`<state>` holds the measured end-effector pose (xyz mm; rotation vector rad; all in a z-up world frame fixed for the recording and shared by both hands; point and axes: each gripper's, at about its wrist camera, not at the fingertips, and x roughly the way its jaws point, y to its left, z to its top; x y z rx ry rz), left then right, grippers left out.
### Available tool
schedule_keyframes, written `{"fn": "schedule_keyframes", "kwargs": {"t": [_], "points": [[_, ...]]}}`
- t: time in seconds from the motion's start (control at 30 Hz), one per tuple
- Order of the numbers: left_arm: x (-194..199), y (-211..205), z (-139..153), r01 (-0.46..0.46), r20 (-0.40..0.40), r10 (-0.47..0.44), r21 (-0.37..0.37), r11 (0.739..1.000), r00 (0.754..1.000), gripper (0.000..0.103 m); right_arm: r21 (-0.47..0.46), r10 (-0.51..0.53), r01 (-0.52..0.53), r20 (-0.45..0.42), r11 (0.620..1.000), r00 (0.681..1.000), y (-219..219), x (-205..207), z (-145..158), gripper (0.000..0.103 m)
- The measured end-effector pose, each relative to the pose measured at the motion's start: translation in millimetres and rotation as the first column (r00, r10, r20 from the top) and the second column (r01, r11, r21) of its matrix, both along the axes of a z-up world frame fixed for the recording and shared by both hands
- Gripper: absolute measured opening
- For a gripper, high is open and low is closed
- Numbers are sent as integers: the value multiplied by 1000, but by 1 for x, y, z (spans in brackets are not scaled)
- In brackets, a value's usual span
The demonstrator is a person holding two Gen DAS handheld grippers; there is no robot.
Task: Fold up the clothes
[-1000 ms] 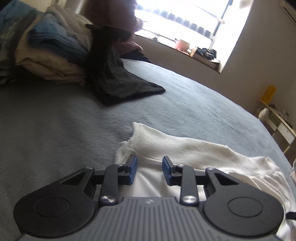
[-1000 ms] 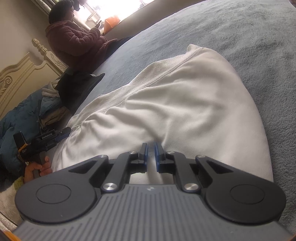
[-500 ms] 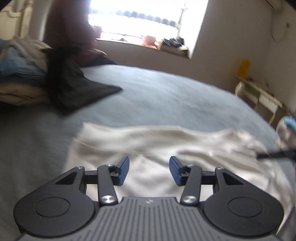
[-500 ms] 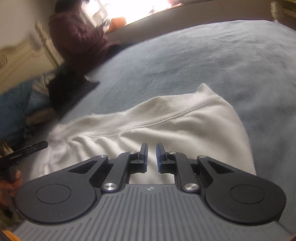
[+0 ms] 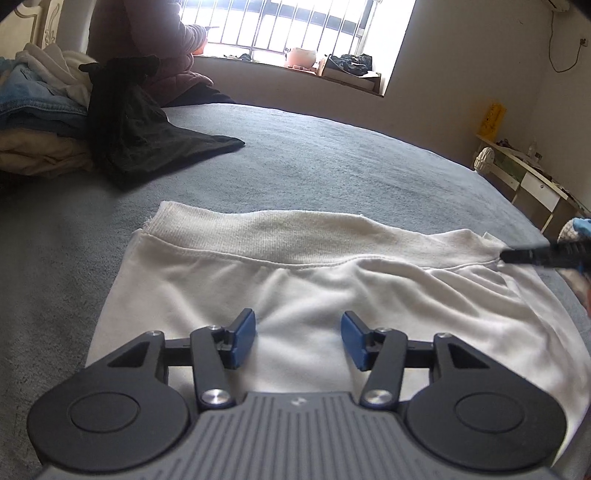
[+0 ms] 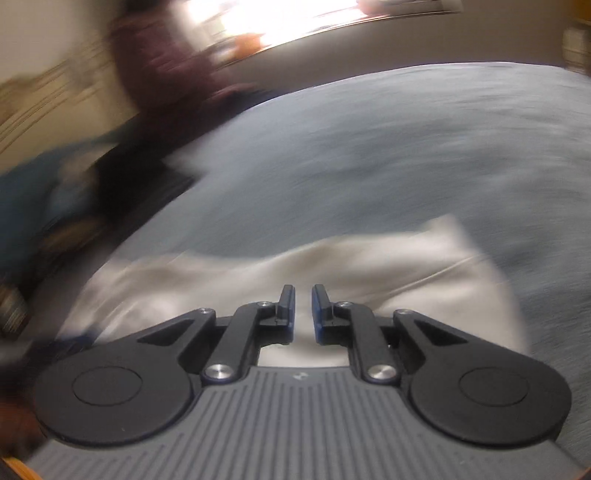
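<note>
- A white garment (image 5: pixel 303 295) lies spread flat on a grey bed cover (image 5: pixel 332 162), its ribbed band (image 5: pixel 280 232) along the far edge, away from me.
- My left gripper (image 5: pixel 298 339) hangs just above the near part of the white cloth, its blue-padded jaws wide apart and holding nothing.
- My right gripper (image 6: pixel 303 313) sits over the right end of the same garment (image 6: pixel 424 295); its jaws are drawn narrow, with a thin slit between the pads. This view is blurred, so I cannot tell whether any cloth is pinched there.
- In the left view, a black gripper tip (image 5: pixel 535 255) touches the garment's far right corner.
- Farther back on the left, a black cloth (image 5: pixel 147 140) drapes down from a pile of clothes (image 5: pixel 40 122).
- A person in a dark red top (image 5: pixel 147 44) sits beyond the pile, by a barred window (image 5: pixel 291 26).
</note>
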<state>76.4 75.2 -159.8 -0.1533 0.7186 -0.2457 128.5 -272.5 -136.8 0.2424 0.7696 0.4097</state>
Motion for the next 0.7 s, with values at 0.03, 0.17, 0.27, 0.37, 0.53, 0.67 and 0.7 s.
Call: {"fn": "schedule_keyframes", "kwargs": {"t": [0.03,0.17,0.27,0.37,0.53,0.67,0.7], "points": [[0,-1,0,1,1,-1,3,1000,1000,56,-3,-2,2,-9,1000,1000,1,5,-4,9],[-1,-3,0,7,3,-8,17,1000,1000,57,-14,-12,11,-47,1000,999,6,25,-18,5],[-2,-3,1,7,-3,-7,15,1000,1000,57,-29,-33,32,-59,999,998,11,40,-25,4],[-3,-2,2,6,-7,-6,15,1000,1000,57,-85,-80,79,-16,993,997,23,48,-14,6],[-3,1,1,5,-11,-5,3,1000,1000,57,-76,-25,29,51,997,998,39,19,8,8],[-2,2,0,5,-11,-5,-6,1000,1000,57,-62,98,-97,12,993,995,55,1,7,8],[-2,2,0,4,-13,-4,-10,1000,1000,57,-79,119,-120,-8,990,993,59,3,2,8]]}}
